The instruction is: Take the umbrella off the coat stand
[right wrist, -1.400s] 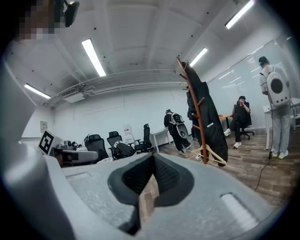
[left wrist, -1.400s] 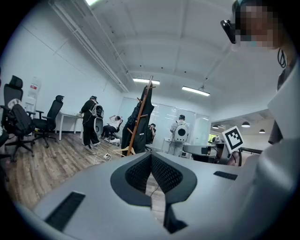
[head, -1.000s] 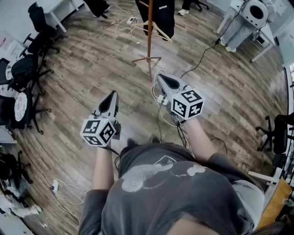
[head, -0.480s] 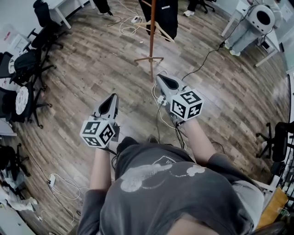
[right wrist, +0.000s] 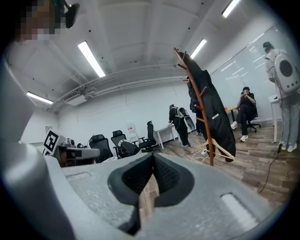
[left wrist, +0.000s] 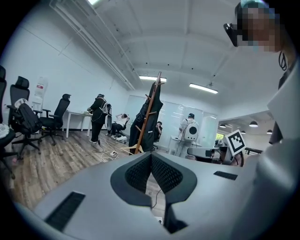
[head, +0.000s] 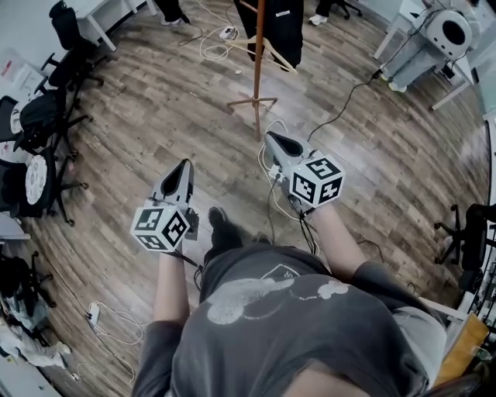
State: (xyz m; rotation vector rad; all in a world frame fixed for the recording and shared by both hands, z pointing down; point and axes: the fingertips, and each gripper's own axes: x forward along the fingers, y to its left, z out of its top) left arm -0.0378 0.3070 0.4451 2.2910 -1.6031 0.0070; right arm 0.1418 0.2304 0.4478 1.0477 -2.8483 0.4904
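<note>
The wooden coat stand (head: 258, 70) rises from the plank floor ahead of me on a tripod foot. A long black garment (head: 273, 22) and a wooden hanger (head: 273, 51) hang from it. I cannot pick out an umbrella on it. The same coat stand (right wrist: 205, 123) is to the right in the right gripper view, and the coat stand (left wrist: 146, 117) is centred in the left gripper view. My left gripper (head: 184, 164) and right gripper (head: 271, 139) are held out in front of the person. Both are shut and empty, well short of the stand.
Loose cables (head: 273, 174) trail over the floor between me and the stand's foot. Black office chairs (head: 43, 116) line the left side. A white machine (head: 446, 27) stands at the upper right, and another chair (head: 469, 233) at the right edge. People stand by desks in the distance.
The person has stepped towards the stand, and a shoe now shows below the grippers. Both grippers have shifted slightly and stay shut.
</note>
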